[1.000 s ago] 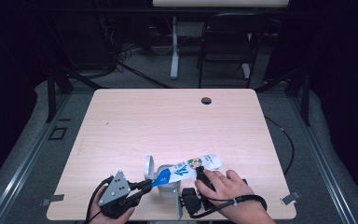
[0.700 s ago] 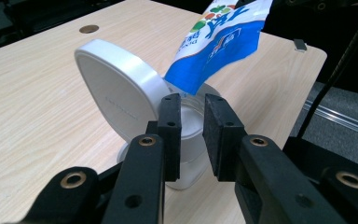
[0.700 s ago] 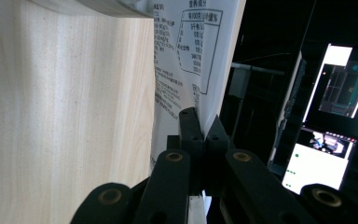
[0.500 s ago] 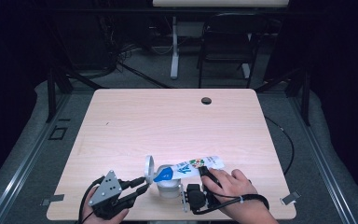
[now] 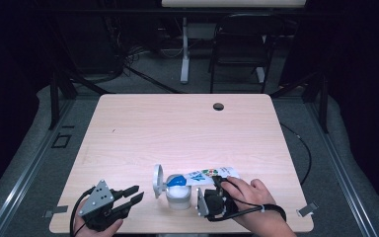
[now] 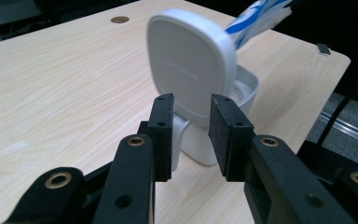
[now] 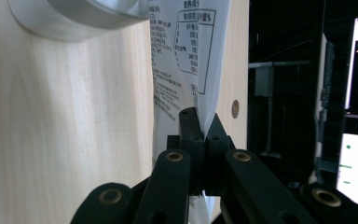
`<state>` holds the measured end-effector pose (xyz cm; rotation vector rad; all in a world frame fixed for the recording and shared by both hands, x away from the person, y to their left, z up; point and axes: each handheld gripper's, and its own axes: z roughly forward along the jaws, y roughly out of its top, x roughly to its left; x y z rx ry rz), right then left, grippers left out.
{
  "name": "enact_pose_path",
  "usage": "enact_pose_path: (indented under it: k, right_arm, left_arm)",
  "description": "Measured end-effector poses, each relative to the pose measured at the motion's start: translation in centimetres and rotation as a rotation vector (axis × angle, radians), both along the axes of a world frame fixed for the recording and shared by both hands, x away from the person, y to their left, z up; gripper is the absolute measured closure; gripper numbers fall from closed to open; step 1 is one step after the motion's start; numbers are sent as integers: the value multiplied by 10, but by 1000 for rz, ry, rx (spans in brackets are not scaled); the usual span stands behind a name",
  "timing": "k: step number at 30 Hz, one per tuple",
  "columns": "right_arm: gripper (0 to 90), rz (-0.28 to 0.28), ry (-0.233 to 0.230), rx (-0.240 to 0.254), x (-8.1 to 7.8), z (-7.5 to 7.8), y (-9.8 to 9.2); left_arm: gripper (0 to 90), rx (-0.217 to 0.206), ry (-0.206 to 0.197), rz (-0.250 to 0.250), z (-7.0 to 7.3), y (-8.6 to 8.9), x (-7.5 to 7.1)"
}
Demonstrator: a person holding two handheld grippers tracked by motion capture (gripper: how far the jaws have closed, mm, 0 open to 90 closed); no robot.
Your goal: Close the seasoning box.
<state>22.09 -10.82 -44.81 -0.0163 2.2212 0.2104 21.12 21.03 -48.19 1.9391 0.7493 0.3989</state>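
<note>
- High view is showing a white container (image 5: 179, 196) sitting near the table's (image 5: 187, 128) front edge, its hinged lid (image 5: 157, 180) standing open on the left side.
- Right gripper (image 5: 216, 185) is pinching a printed pouch (image 5: 208, 174), jaws shut flat on the thin film; the pouch's blue end is lying over the container's mouth.
- Right gripper view is showing the pouch (image 7: 182, 56) creasing at the pads: soft, light, probably slick; gripping a flat edge or seam looks safest.
- Left gripper (image 5: 132, 193) is standing apart from the container, jaws partly open with nothing between them; they have just been opening.
- Left gripper view is showing the lid (image 6: 193, 65) as smooth, rounded, rigid plastic, likely slippery; the container (image 6: 242, 88) looks light and could tip, so bracing the body low seems wise.
- Table is pale wood grain, matte.
</note>
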Motion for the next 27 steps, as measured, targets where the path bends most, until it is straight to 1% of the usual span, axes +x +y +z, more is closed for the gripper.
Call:
enact_pose_path:
  k: [2, 3, 4, 5, 8, 9, 10, 12, 13, 14, 17, 18, 19, 21, 23, 24, 25, 26, 27]
  right_arm:
    - [900, -7, 11, 29, 0, 0, -2]
    - [900, -10, 13, 42, 0, 0, -3]
    - [900, -12, 19, 57, 0, 0, -4]
    - [900, -13, 24, 69, 0, -1, -5]
    - [900, -24, 44, 110, 0, -3, -9]
    - [900, -24, 44, 110, 0, -3, -9]
    - [900, -28, 54, 150, 0, -4, -12]
    - [900, -29, 59, 158, 0, -4, -13]
    - [900, -37, 74, 189, -1, -4, -15]
    - [900, -36, 76, 209, -1, -5, -15]
    - [900, -39, 92, 257, -1, -4, -18]
    - [900, -41, 101, 275, -1, -4, -19]
    - [900, -43, 105, 292, -1, -4, -20]
    - [900, -49, 112, 307, -1, -5, -22]
    - [900, -52, 125, 343, -1, -7, -23]
    - [900, -56, 127, 347, -1, -7, -25]
    - [900, -56, 134, 371, 0, -9, -26]
    - [900, -63, 141, 376, 0, -10, -27]
    - [900, -61, 144, 391, 0, -11, -27]
  left_arm:
    - [707, 0, 9, 8, -3, 3, 2]
    - [706, 8, 15, 14, -4, 5, 2]
    - [706, 3, 13, 17, -6, 5, 3]
    - [706, -1, 24, 21, -7, 7, 3]
    - [704, -1, 29, 31, -10, 9, 5]
    - [703, -1, 29, 31, -10, 9, 5]
    - [702, 0, 33, 37, -11, 11, 6]
    - [700, 1, 32, 40, -12, 12, 7]
    - [698, -5, 37, 48, -14, 13, 7]
    - [697, 2, 42, 48, -14, 13, 7]
    - [694, 7, 44, 50, -15, 14, 8]
    - [691, 0, 40, 51, -16, 14, 8]
    - [689, 2, 41, 53, -17, 14, 8]
    - [688, 0, 48, 57, -18, 15, 9]
    - [688, 4, 54, 59, -18, 16, 9]
    - [687, -1, 45, 59, -19, 16, 9]
    - [687, 0, 48, 59, -20, 16, 9]
    - [686, 4, 48, 59, -20, 17, 10]
    - [686, 3, 51, 61, -20, 17, 10]
